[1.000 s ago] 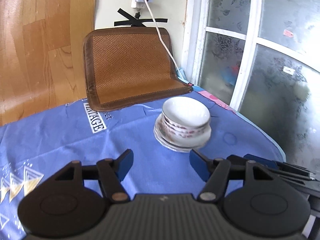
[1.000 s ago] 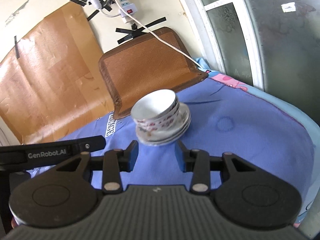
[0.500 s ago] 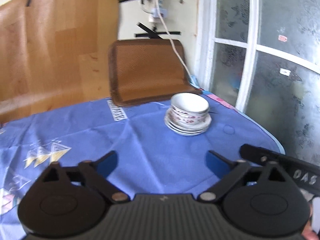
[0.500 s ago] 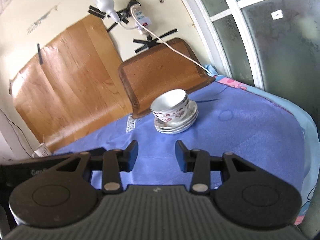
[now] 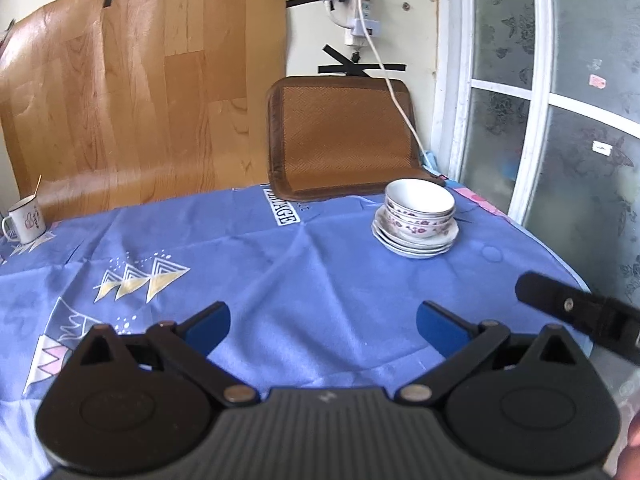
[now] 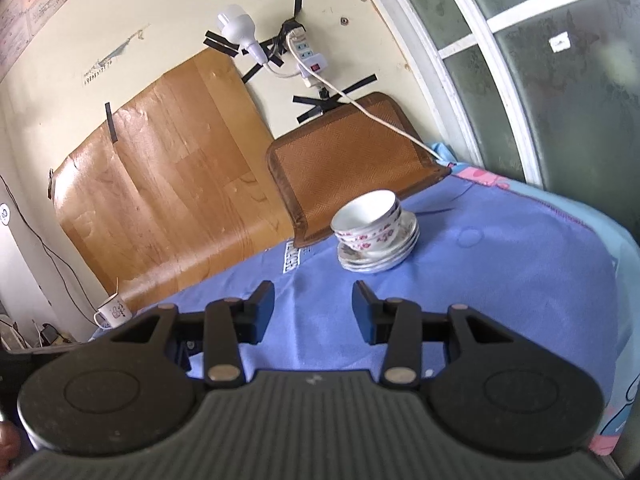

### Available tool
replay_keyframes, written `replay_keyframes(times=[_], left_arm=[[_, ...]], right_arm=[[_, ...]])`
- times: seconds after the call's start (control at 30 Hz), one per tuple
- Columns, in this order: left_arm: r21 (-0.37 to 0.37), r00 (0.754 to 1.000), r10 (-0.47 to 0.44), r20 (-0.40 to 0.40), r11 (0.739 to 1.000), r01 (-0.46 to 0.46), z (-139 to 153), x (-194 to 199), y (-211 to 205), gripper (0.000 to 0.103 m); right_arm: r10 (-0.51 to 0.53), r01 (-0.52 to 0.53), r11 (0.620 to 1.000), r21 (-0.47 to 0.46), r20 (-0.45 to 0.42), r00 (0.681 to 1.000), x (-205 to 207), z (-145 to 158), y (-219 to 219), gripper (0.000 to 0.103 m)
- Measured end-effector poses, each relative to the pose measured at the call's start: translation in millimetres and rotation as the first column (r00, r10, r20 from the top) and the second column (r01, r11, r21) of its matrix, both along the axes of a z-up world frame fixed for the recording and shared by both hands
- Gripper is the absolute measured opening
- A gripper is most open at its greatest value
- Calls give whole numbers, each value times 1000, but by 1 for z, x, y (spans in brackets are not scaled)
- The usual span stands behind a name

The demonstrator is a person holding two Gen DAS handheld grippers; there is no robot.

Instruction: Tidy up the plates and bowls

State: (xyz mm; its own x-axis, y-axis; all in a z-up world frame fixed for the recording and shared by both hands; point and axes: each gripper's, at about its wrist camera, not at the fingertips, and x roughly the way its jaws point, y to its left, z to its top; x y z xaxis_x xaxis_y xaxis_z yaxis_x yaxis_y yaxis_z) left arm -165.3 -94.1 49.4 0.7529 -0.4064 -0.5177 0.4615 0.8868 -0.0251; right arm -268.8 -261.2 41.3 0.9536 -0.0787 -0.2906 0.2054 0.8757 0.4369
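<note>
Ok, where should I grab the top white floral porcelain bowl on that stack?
Take the top white floral porcelain bowl by its near rim, one finger inside, one outside, coming from the front. It sits upright, nested in the bowls below, so only its thin lip stands clear. Both grippers are open and empty.

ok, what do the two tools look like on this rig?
Both alike: left tool and right tool have a ribbed grey body, two round black discs, black linkage arms with metal pivot pins, and blue finger pads. No cables or sleeves visible.
</note>
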Motion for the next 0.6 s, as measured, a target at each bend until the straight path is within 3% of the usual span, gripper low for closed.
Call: replay_keyframes(times=[0.43,0.6], left_arm=[[70,997,38,72,997,-43,-12,-17,0,103],[62,995,68,77,995,-73,-11,-18,7,103]], right_arm=[[15,-14,1000,25,-9,1000,-1,-6,6,49],[-2,2,1000,28,7,1000,-1,-9,10,54]])
